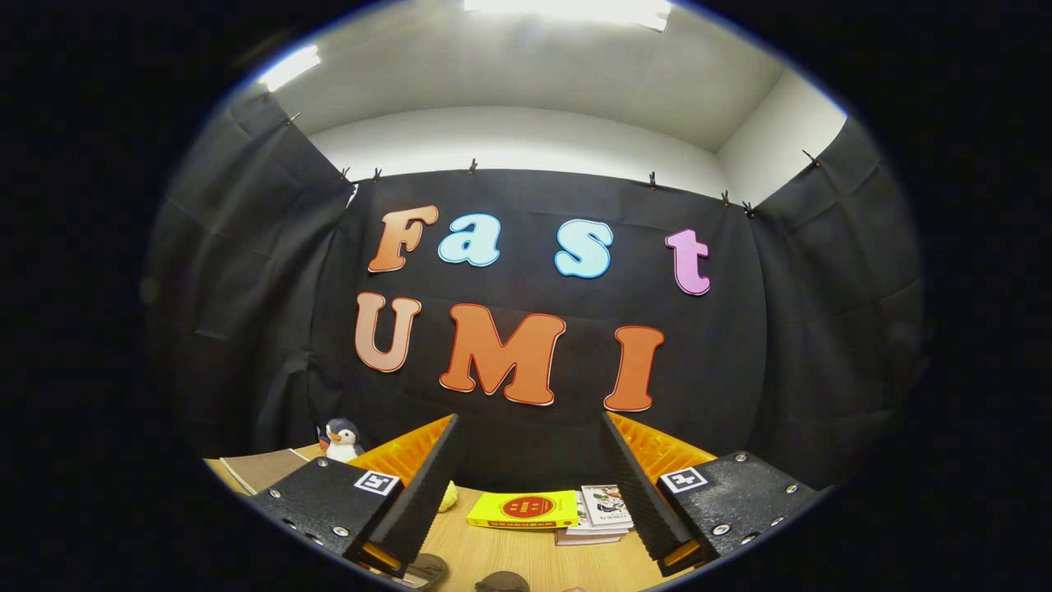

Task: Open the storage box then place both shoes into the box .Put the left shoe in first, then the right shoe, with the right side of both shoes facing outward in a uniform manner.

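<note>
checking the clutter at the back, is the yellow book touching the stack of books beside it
Touching. The gripper view shows the yellow book lying against and partly over the stack of books, no gap between them, beyond the open jaws.

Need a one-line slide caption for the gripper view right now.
Open gripper raised over the wooden table, nothing between its fingers; yellow book on stacked books just ahead, penguin plush beside them.

I see black cloth walls [534, 205], a white ceiling [526, 74] with bright lights [567, 8], and a wooden table [526, 555].
</note>
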{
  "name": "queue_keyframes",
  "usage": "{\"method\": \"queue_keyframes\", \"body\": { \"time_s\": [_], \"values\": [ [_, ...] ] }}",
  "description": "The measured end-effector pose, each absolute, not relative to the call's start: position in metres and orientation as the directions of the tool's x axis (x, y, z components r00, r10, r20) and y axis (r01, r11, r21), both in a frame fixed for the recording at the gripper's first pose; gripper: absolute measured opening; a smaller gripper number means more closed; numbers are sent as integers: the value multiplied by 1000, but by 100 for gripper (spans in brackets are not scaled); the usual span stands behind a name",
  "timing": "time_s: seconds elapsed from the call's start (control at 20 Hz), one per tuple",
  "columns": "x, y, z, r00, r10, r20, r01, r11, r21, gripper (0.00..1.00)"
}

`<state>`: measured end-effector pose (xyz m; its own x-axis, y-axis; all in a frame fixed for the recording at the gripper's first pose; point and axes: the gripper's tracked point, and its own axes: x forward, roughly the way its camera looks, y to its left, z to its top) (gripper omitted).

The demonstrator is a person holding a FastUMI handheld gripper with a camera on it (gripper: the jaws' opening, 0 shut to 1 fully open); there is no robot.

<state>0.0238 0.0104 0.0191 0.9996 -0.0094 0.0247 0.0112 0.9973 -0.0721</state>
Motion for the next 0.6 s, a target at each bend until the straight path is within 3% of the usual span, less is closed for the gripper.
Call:
{"method": "queue_keyframes", "body": {
  "time_s": [0.4,0.6],
  "values": [
    [32,35,5,998,67,-18,-69,995,-72,99],
    [33,66,-17,983,169,-74,-170,985,-11,99]
  ]
}}
